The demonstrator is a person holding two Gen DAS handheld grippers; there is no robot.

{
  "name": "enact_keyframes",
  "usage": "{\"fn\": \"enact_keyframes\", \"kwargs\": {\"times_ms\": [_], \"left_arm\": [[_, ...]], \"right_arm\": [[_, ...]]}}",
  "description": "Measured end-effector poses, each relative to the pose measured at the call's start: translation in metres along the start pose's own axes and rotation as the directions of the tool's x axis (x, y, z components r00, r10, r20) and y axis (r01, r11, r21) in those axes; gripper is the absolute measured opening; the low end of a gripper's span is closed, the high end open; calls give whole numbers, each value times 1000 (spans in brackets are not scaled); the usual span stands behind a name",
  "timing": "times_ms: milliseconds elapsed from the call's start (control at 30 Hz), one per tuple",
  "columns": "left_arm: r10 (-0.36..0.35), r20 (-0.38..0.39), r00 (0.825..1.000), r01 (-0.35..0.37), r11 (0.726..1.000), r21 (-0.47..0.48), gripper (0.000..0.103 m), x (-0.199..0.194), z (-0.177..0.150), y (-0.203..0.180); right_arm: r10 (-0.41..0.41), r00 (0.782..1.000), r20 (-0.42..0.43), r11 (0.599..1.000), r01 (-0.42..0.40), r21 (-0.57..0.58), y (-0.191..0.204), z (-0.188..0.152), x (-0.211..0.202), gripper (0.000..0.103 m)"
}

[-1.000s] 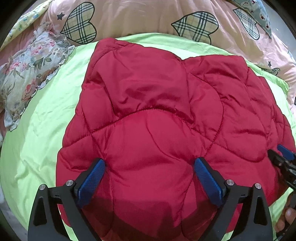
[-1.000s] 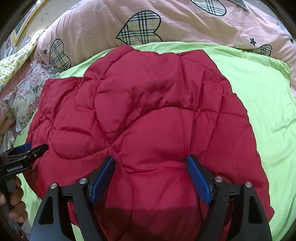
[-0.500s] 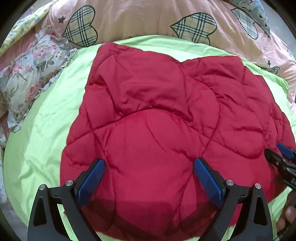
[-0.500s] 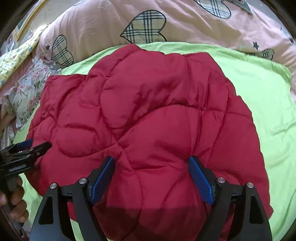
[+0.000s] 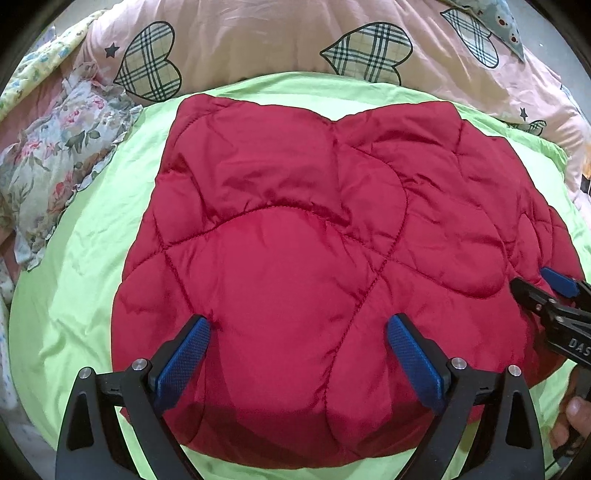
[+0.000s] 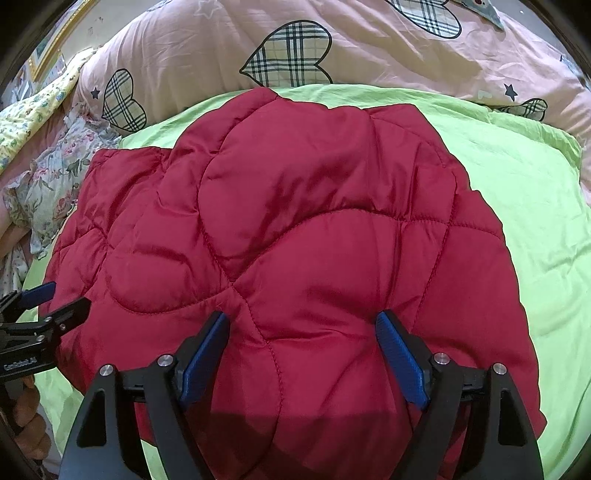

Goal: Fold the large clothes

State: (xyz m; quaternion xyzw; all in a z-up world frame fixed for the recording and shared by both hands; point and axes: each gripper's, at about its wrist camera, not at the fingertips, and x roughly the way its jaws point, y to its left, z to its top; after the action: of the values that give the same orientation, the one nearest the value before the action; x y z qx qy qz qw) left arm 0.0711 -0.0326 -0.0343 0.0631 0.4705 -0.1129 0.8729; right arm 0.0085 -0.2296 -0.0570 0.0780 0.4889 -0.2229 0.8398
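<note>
A red jacket [image 5: 295, 258] is spread on the green sheet [image 5: 81, 295] of the bed, near its front edge. Both the left gripper [image 5: 297, 354] and right gripper [image 6: 301, 347] are held over it, jaws spread wide, nothing pinched. A pink quilt [image 5: 277, 40] is heaped behind, a flowered cloth [image 5: 48, 170] at the left edge.

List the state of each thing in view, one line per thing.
red quilted jacket: folded into a puffy bundle, lying on the green sheet.
green sheet: spread out beneath the jacket, lightly creased.
left hand-held gripper: jaws wide open over the jacket's near edge, gripping nothing.
right hand-held gripper: jaws wide open over the jacket, gripping nothing.
pink heart-print duvet: bunched up behind the sheet.
</note>
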Motion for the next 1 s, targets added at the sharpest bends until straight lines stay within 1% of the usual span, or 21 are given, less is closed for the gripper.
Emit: {"fn": "enact_keyframes", "kwargs": {"times_ms": [100,200,300,333,400,600,867,1000], "left_arm": [[1,0,1000,-1,1000,3,98,2,1,-1],[6,1,1000,-6,1000,8,98,4,1,-2],[7,2,1000,-8,1000,11,98,5,2,-3],[7,3,1000,-7,1000,12,98,5,2,-3],[5,3,1000,-5,1000,13,99,7,3,-2],[4,6,1000,-4,1000,8,99,9,8,-2],[-20,6,1000,20,1000,7,99,23,17,1],[-26,3,1000,26,1000,6,99,28,18,3]], "right_arm": [[-13,1000,25,1000,13,-15,3,3,-10,81],[-17,998,55,1000,18,-21,4,8,-17,81],[-16,999,31,999,17,-34,5,11,-8,81],[-15,1000,22,999,16,-33,3,11,-5,84],[-9,1000,9,1000,10,-29,1,9,4,85],[-3,1000,6,1000,3,-31,0,8,7,86],[1,1000,10,1000,-1,-21,-1,10,7,87],[-4,999,52,1000,5,-19,-1,14,-7,83]]}}
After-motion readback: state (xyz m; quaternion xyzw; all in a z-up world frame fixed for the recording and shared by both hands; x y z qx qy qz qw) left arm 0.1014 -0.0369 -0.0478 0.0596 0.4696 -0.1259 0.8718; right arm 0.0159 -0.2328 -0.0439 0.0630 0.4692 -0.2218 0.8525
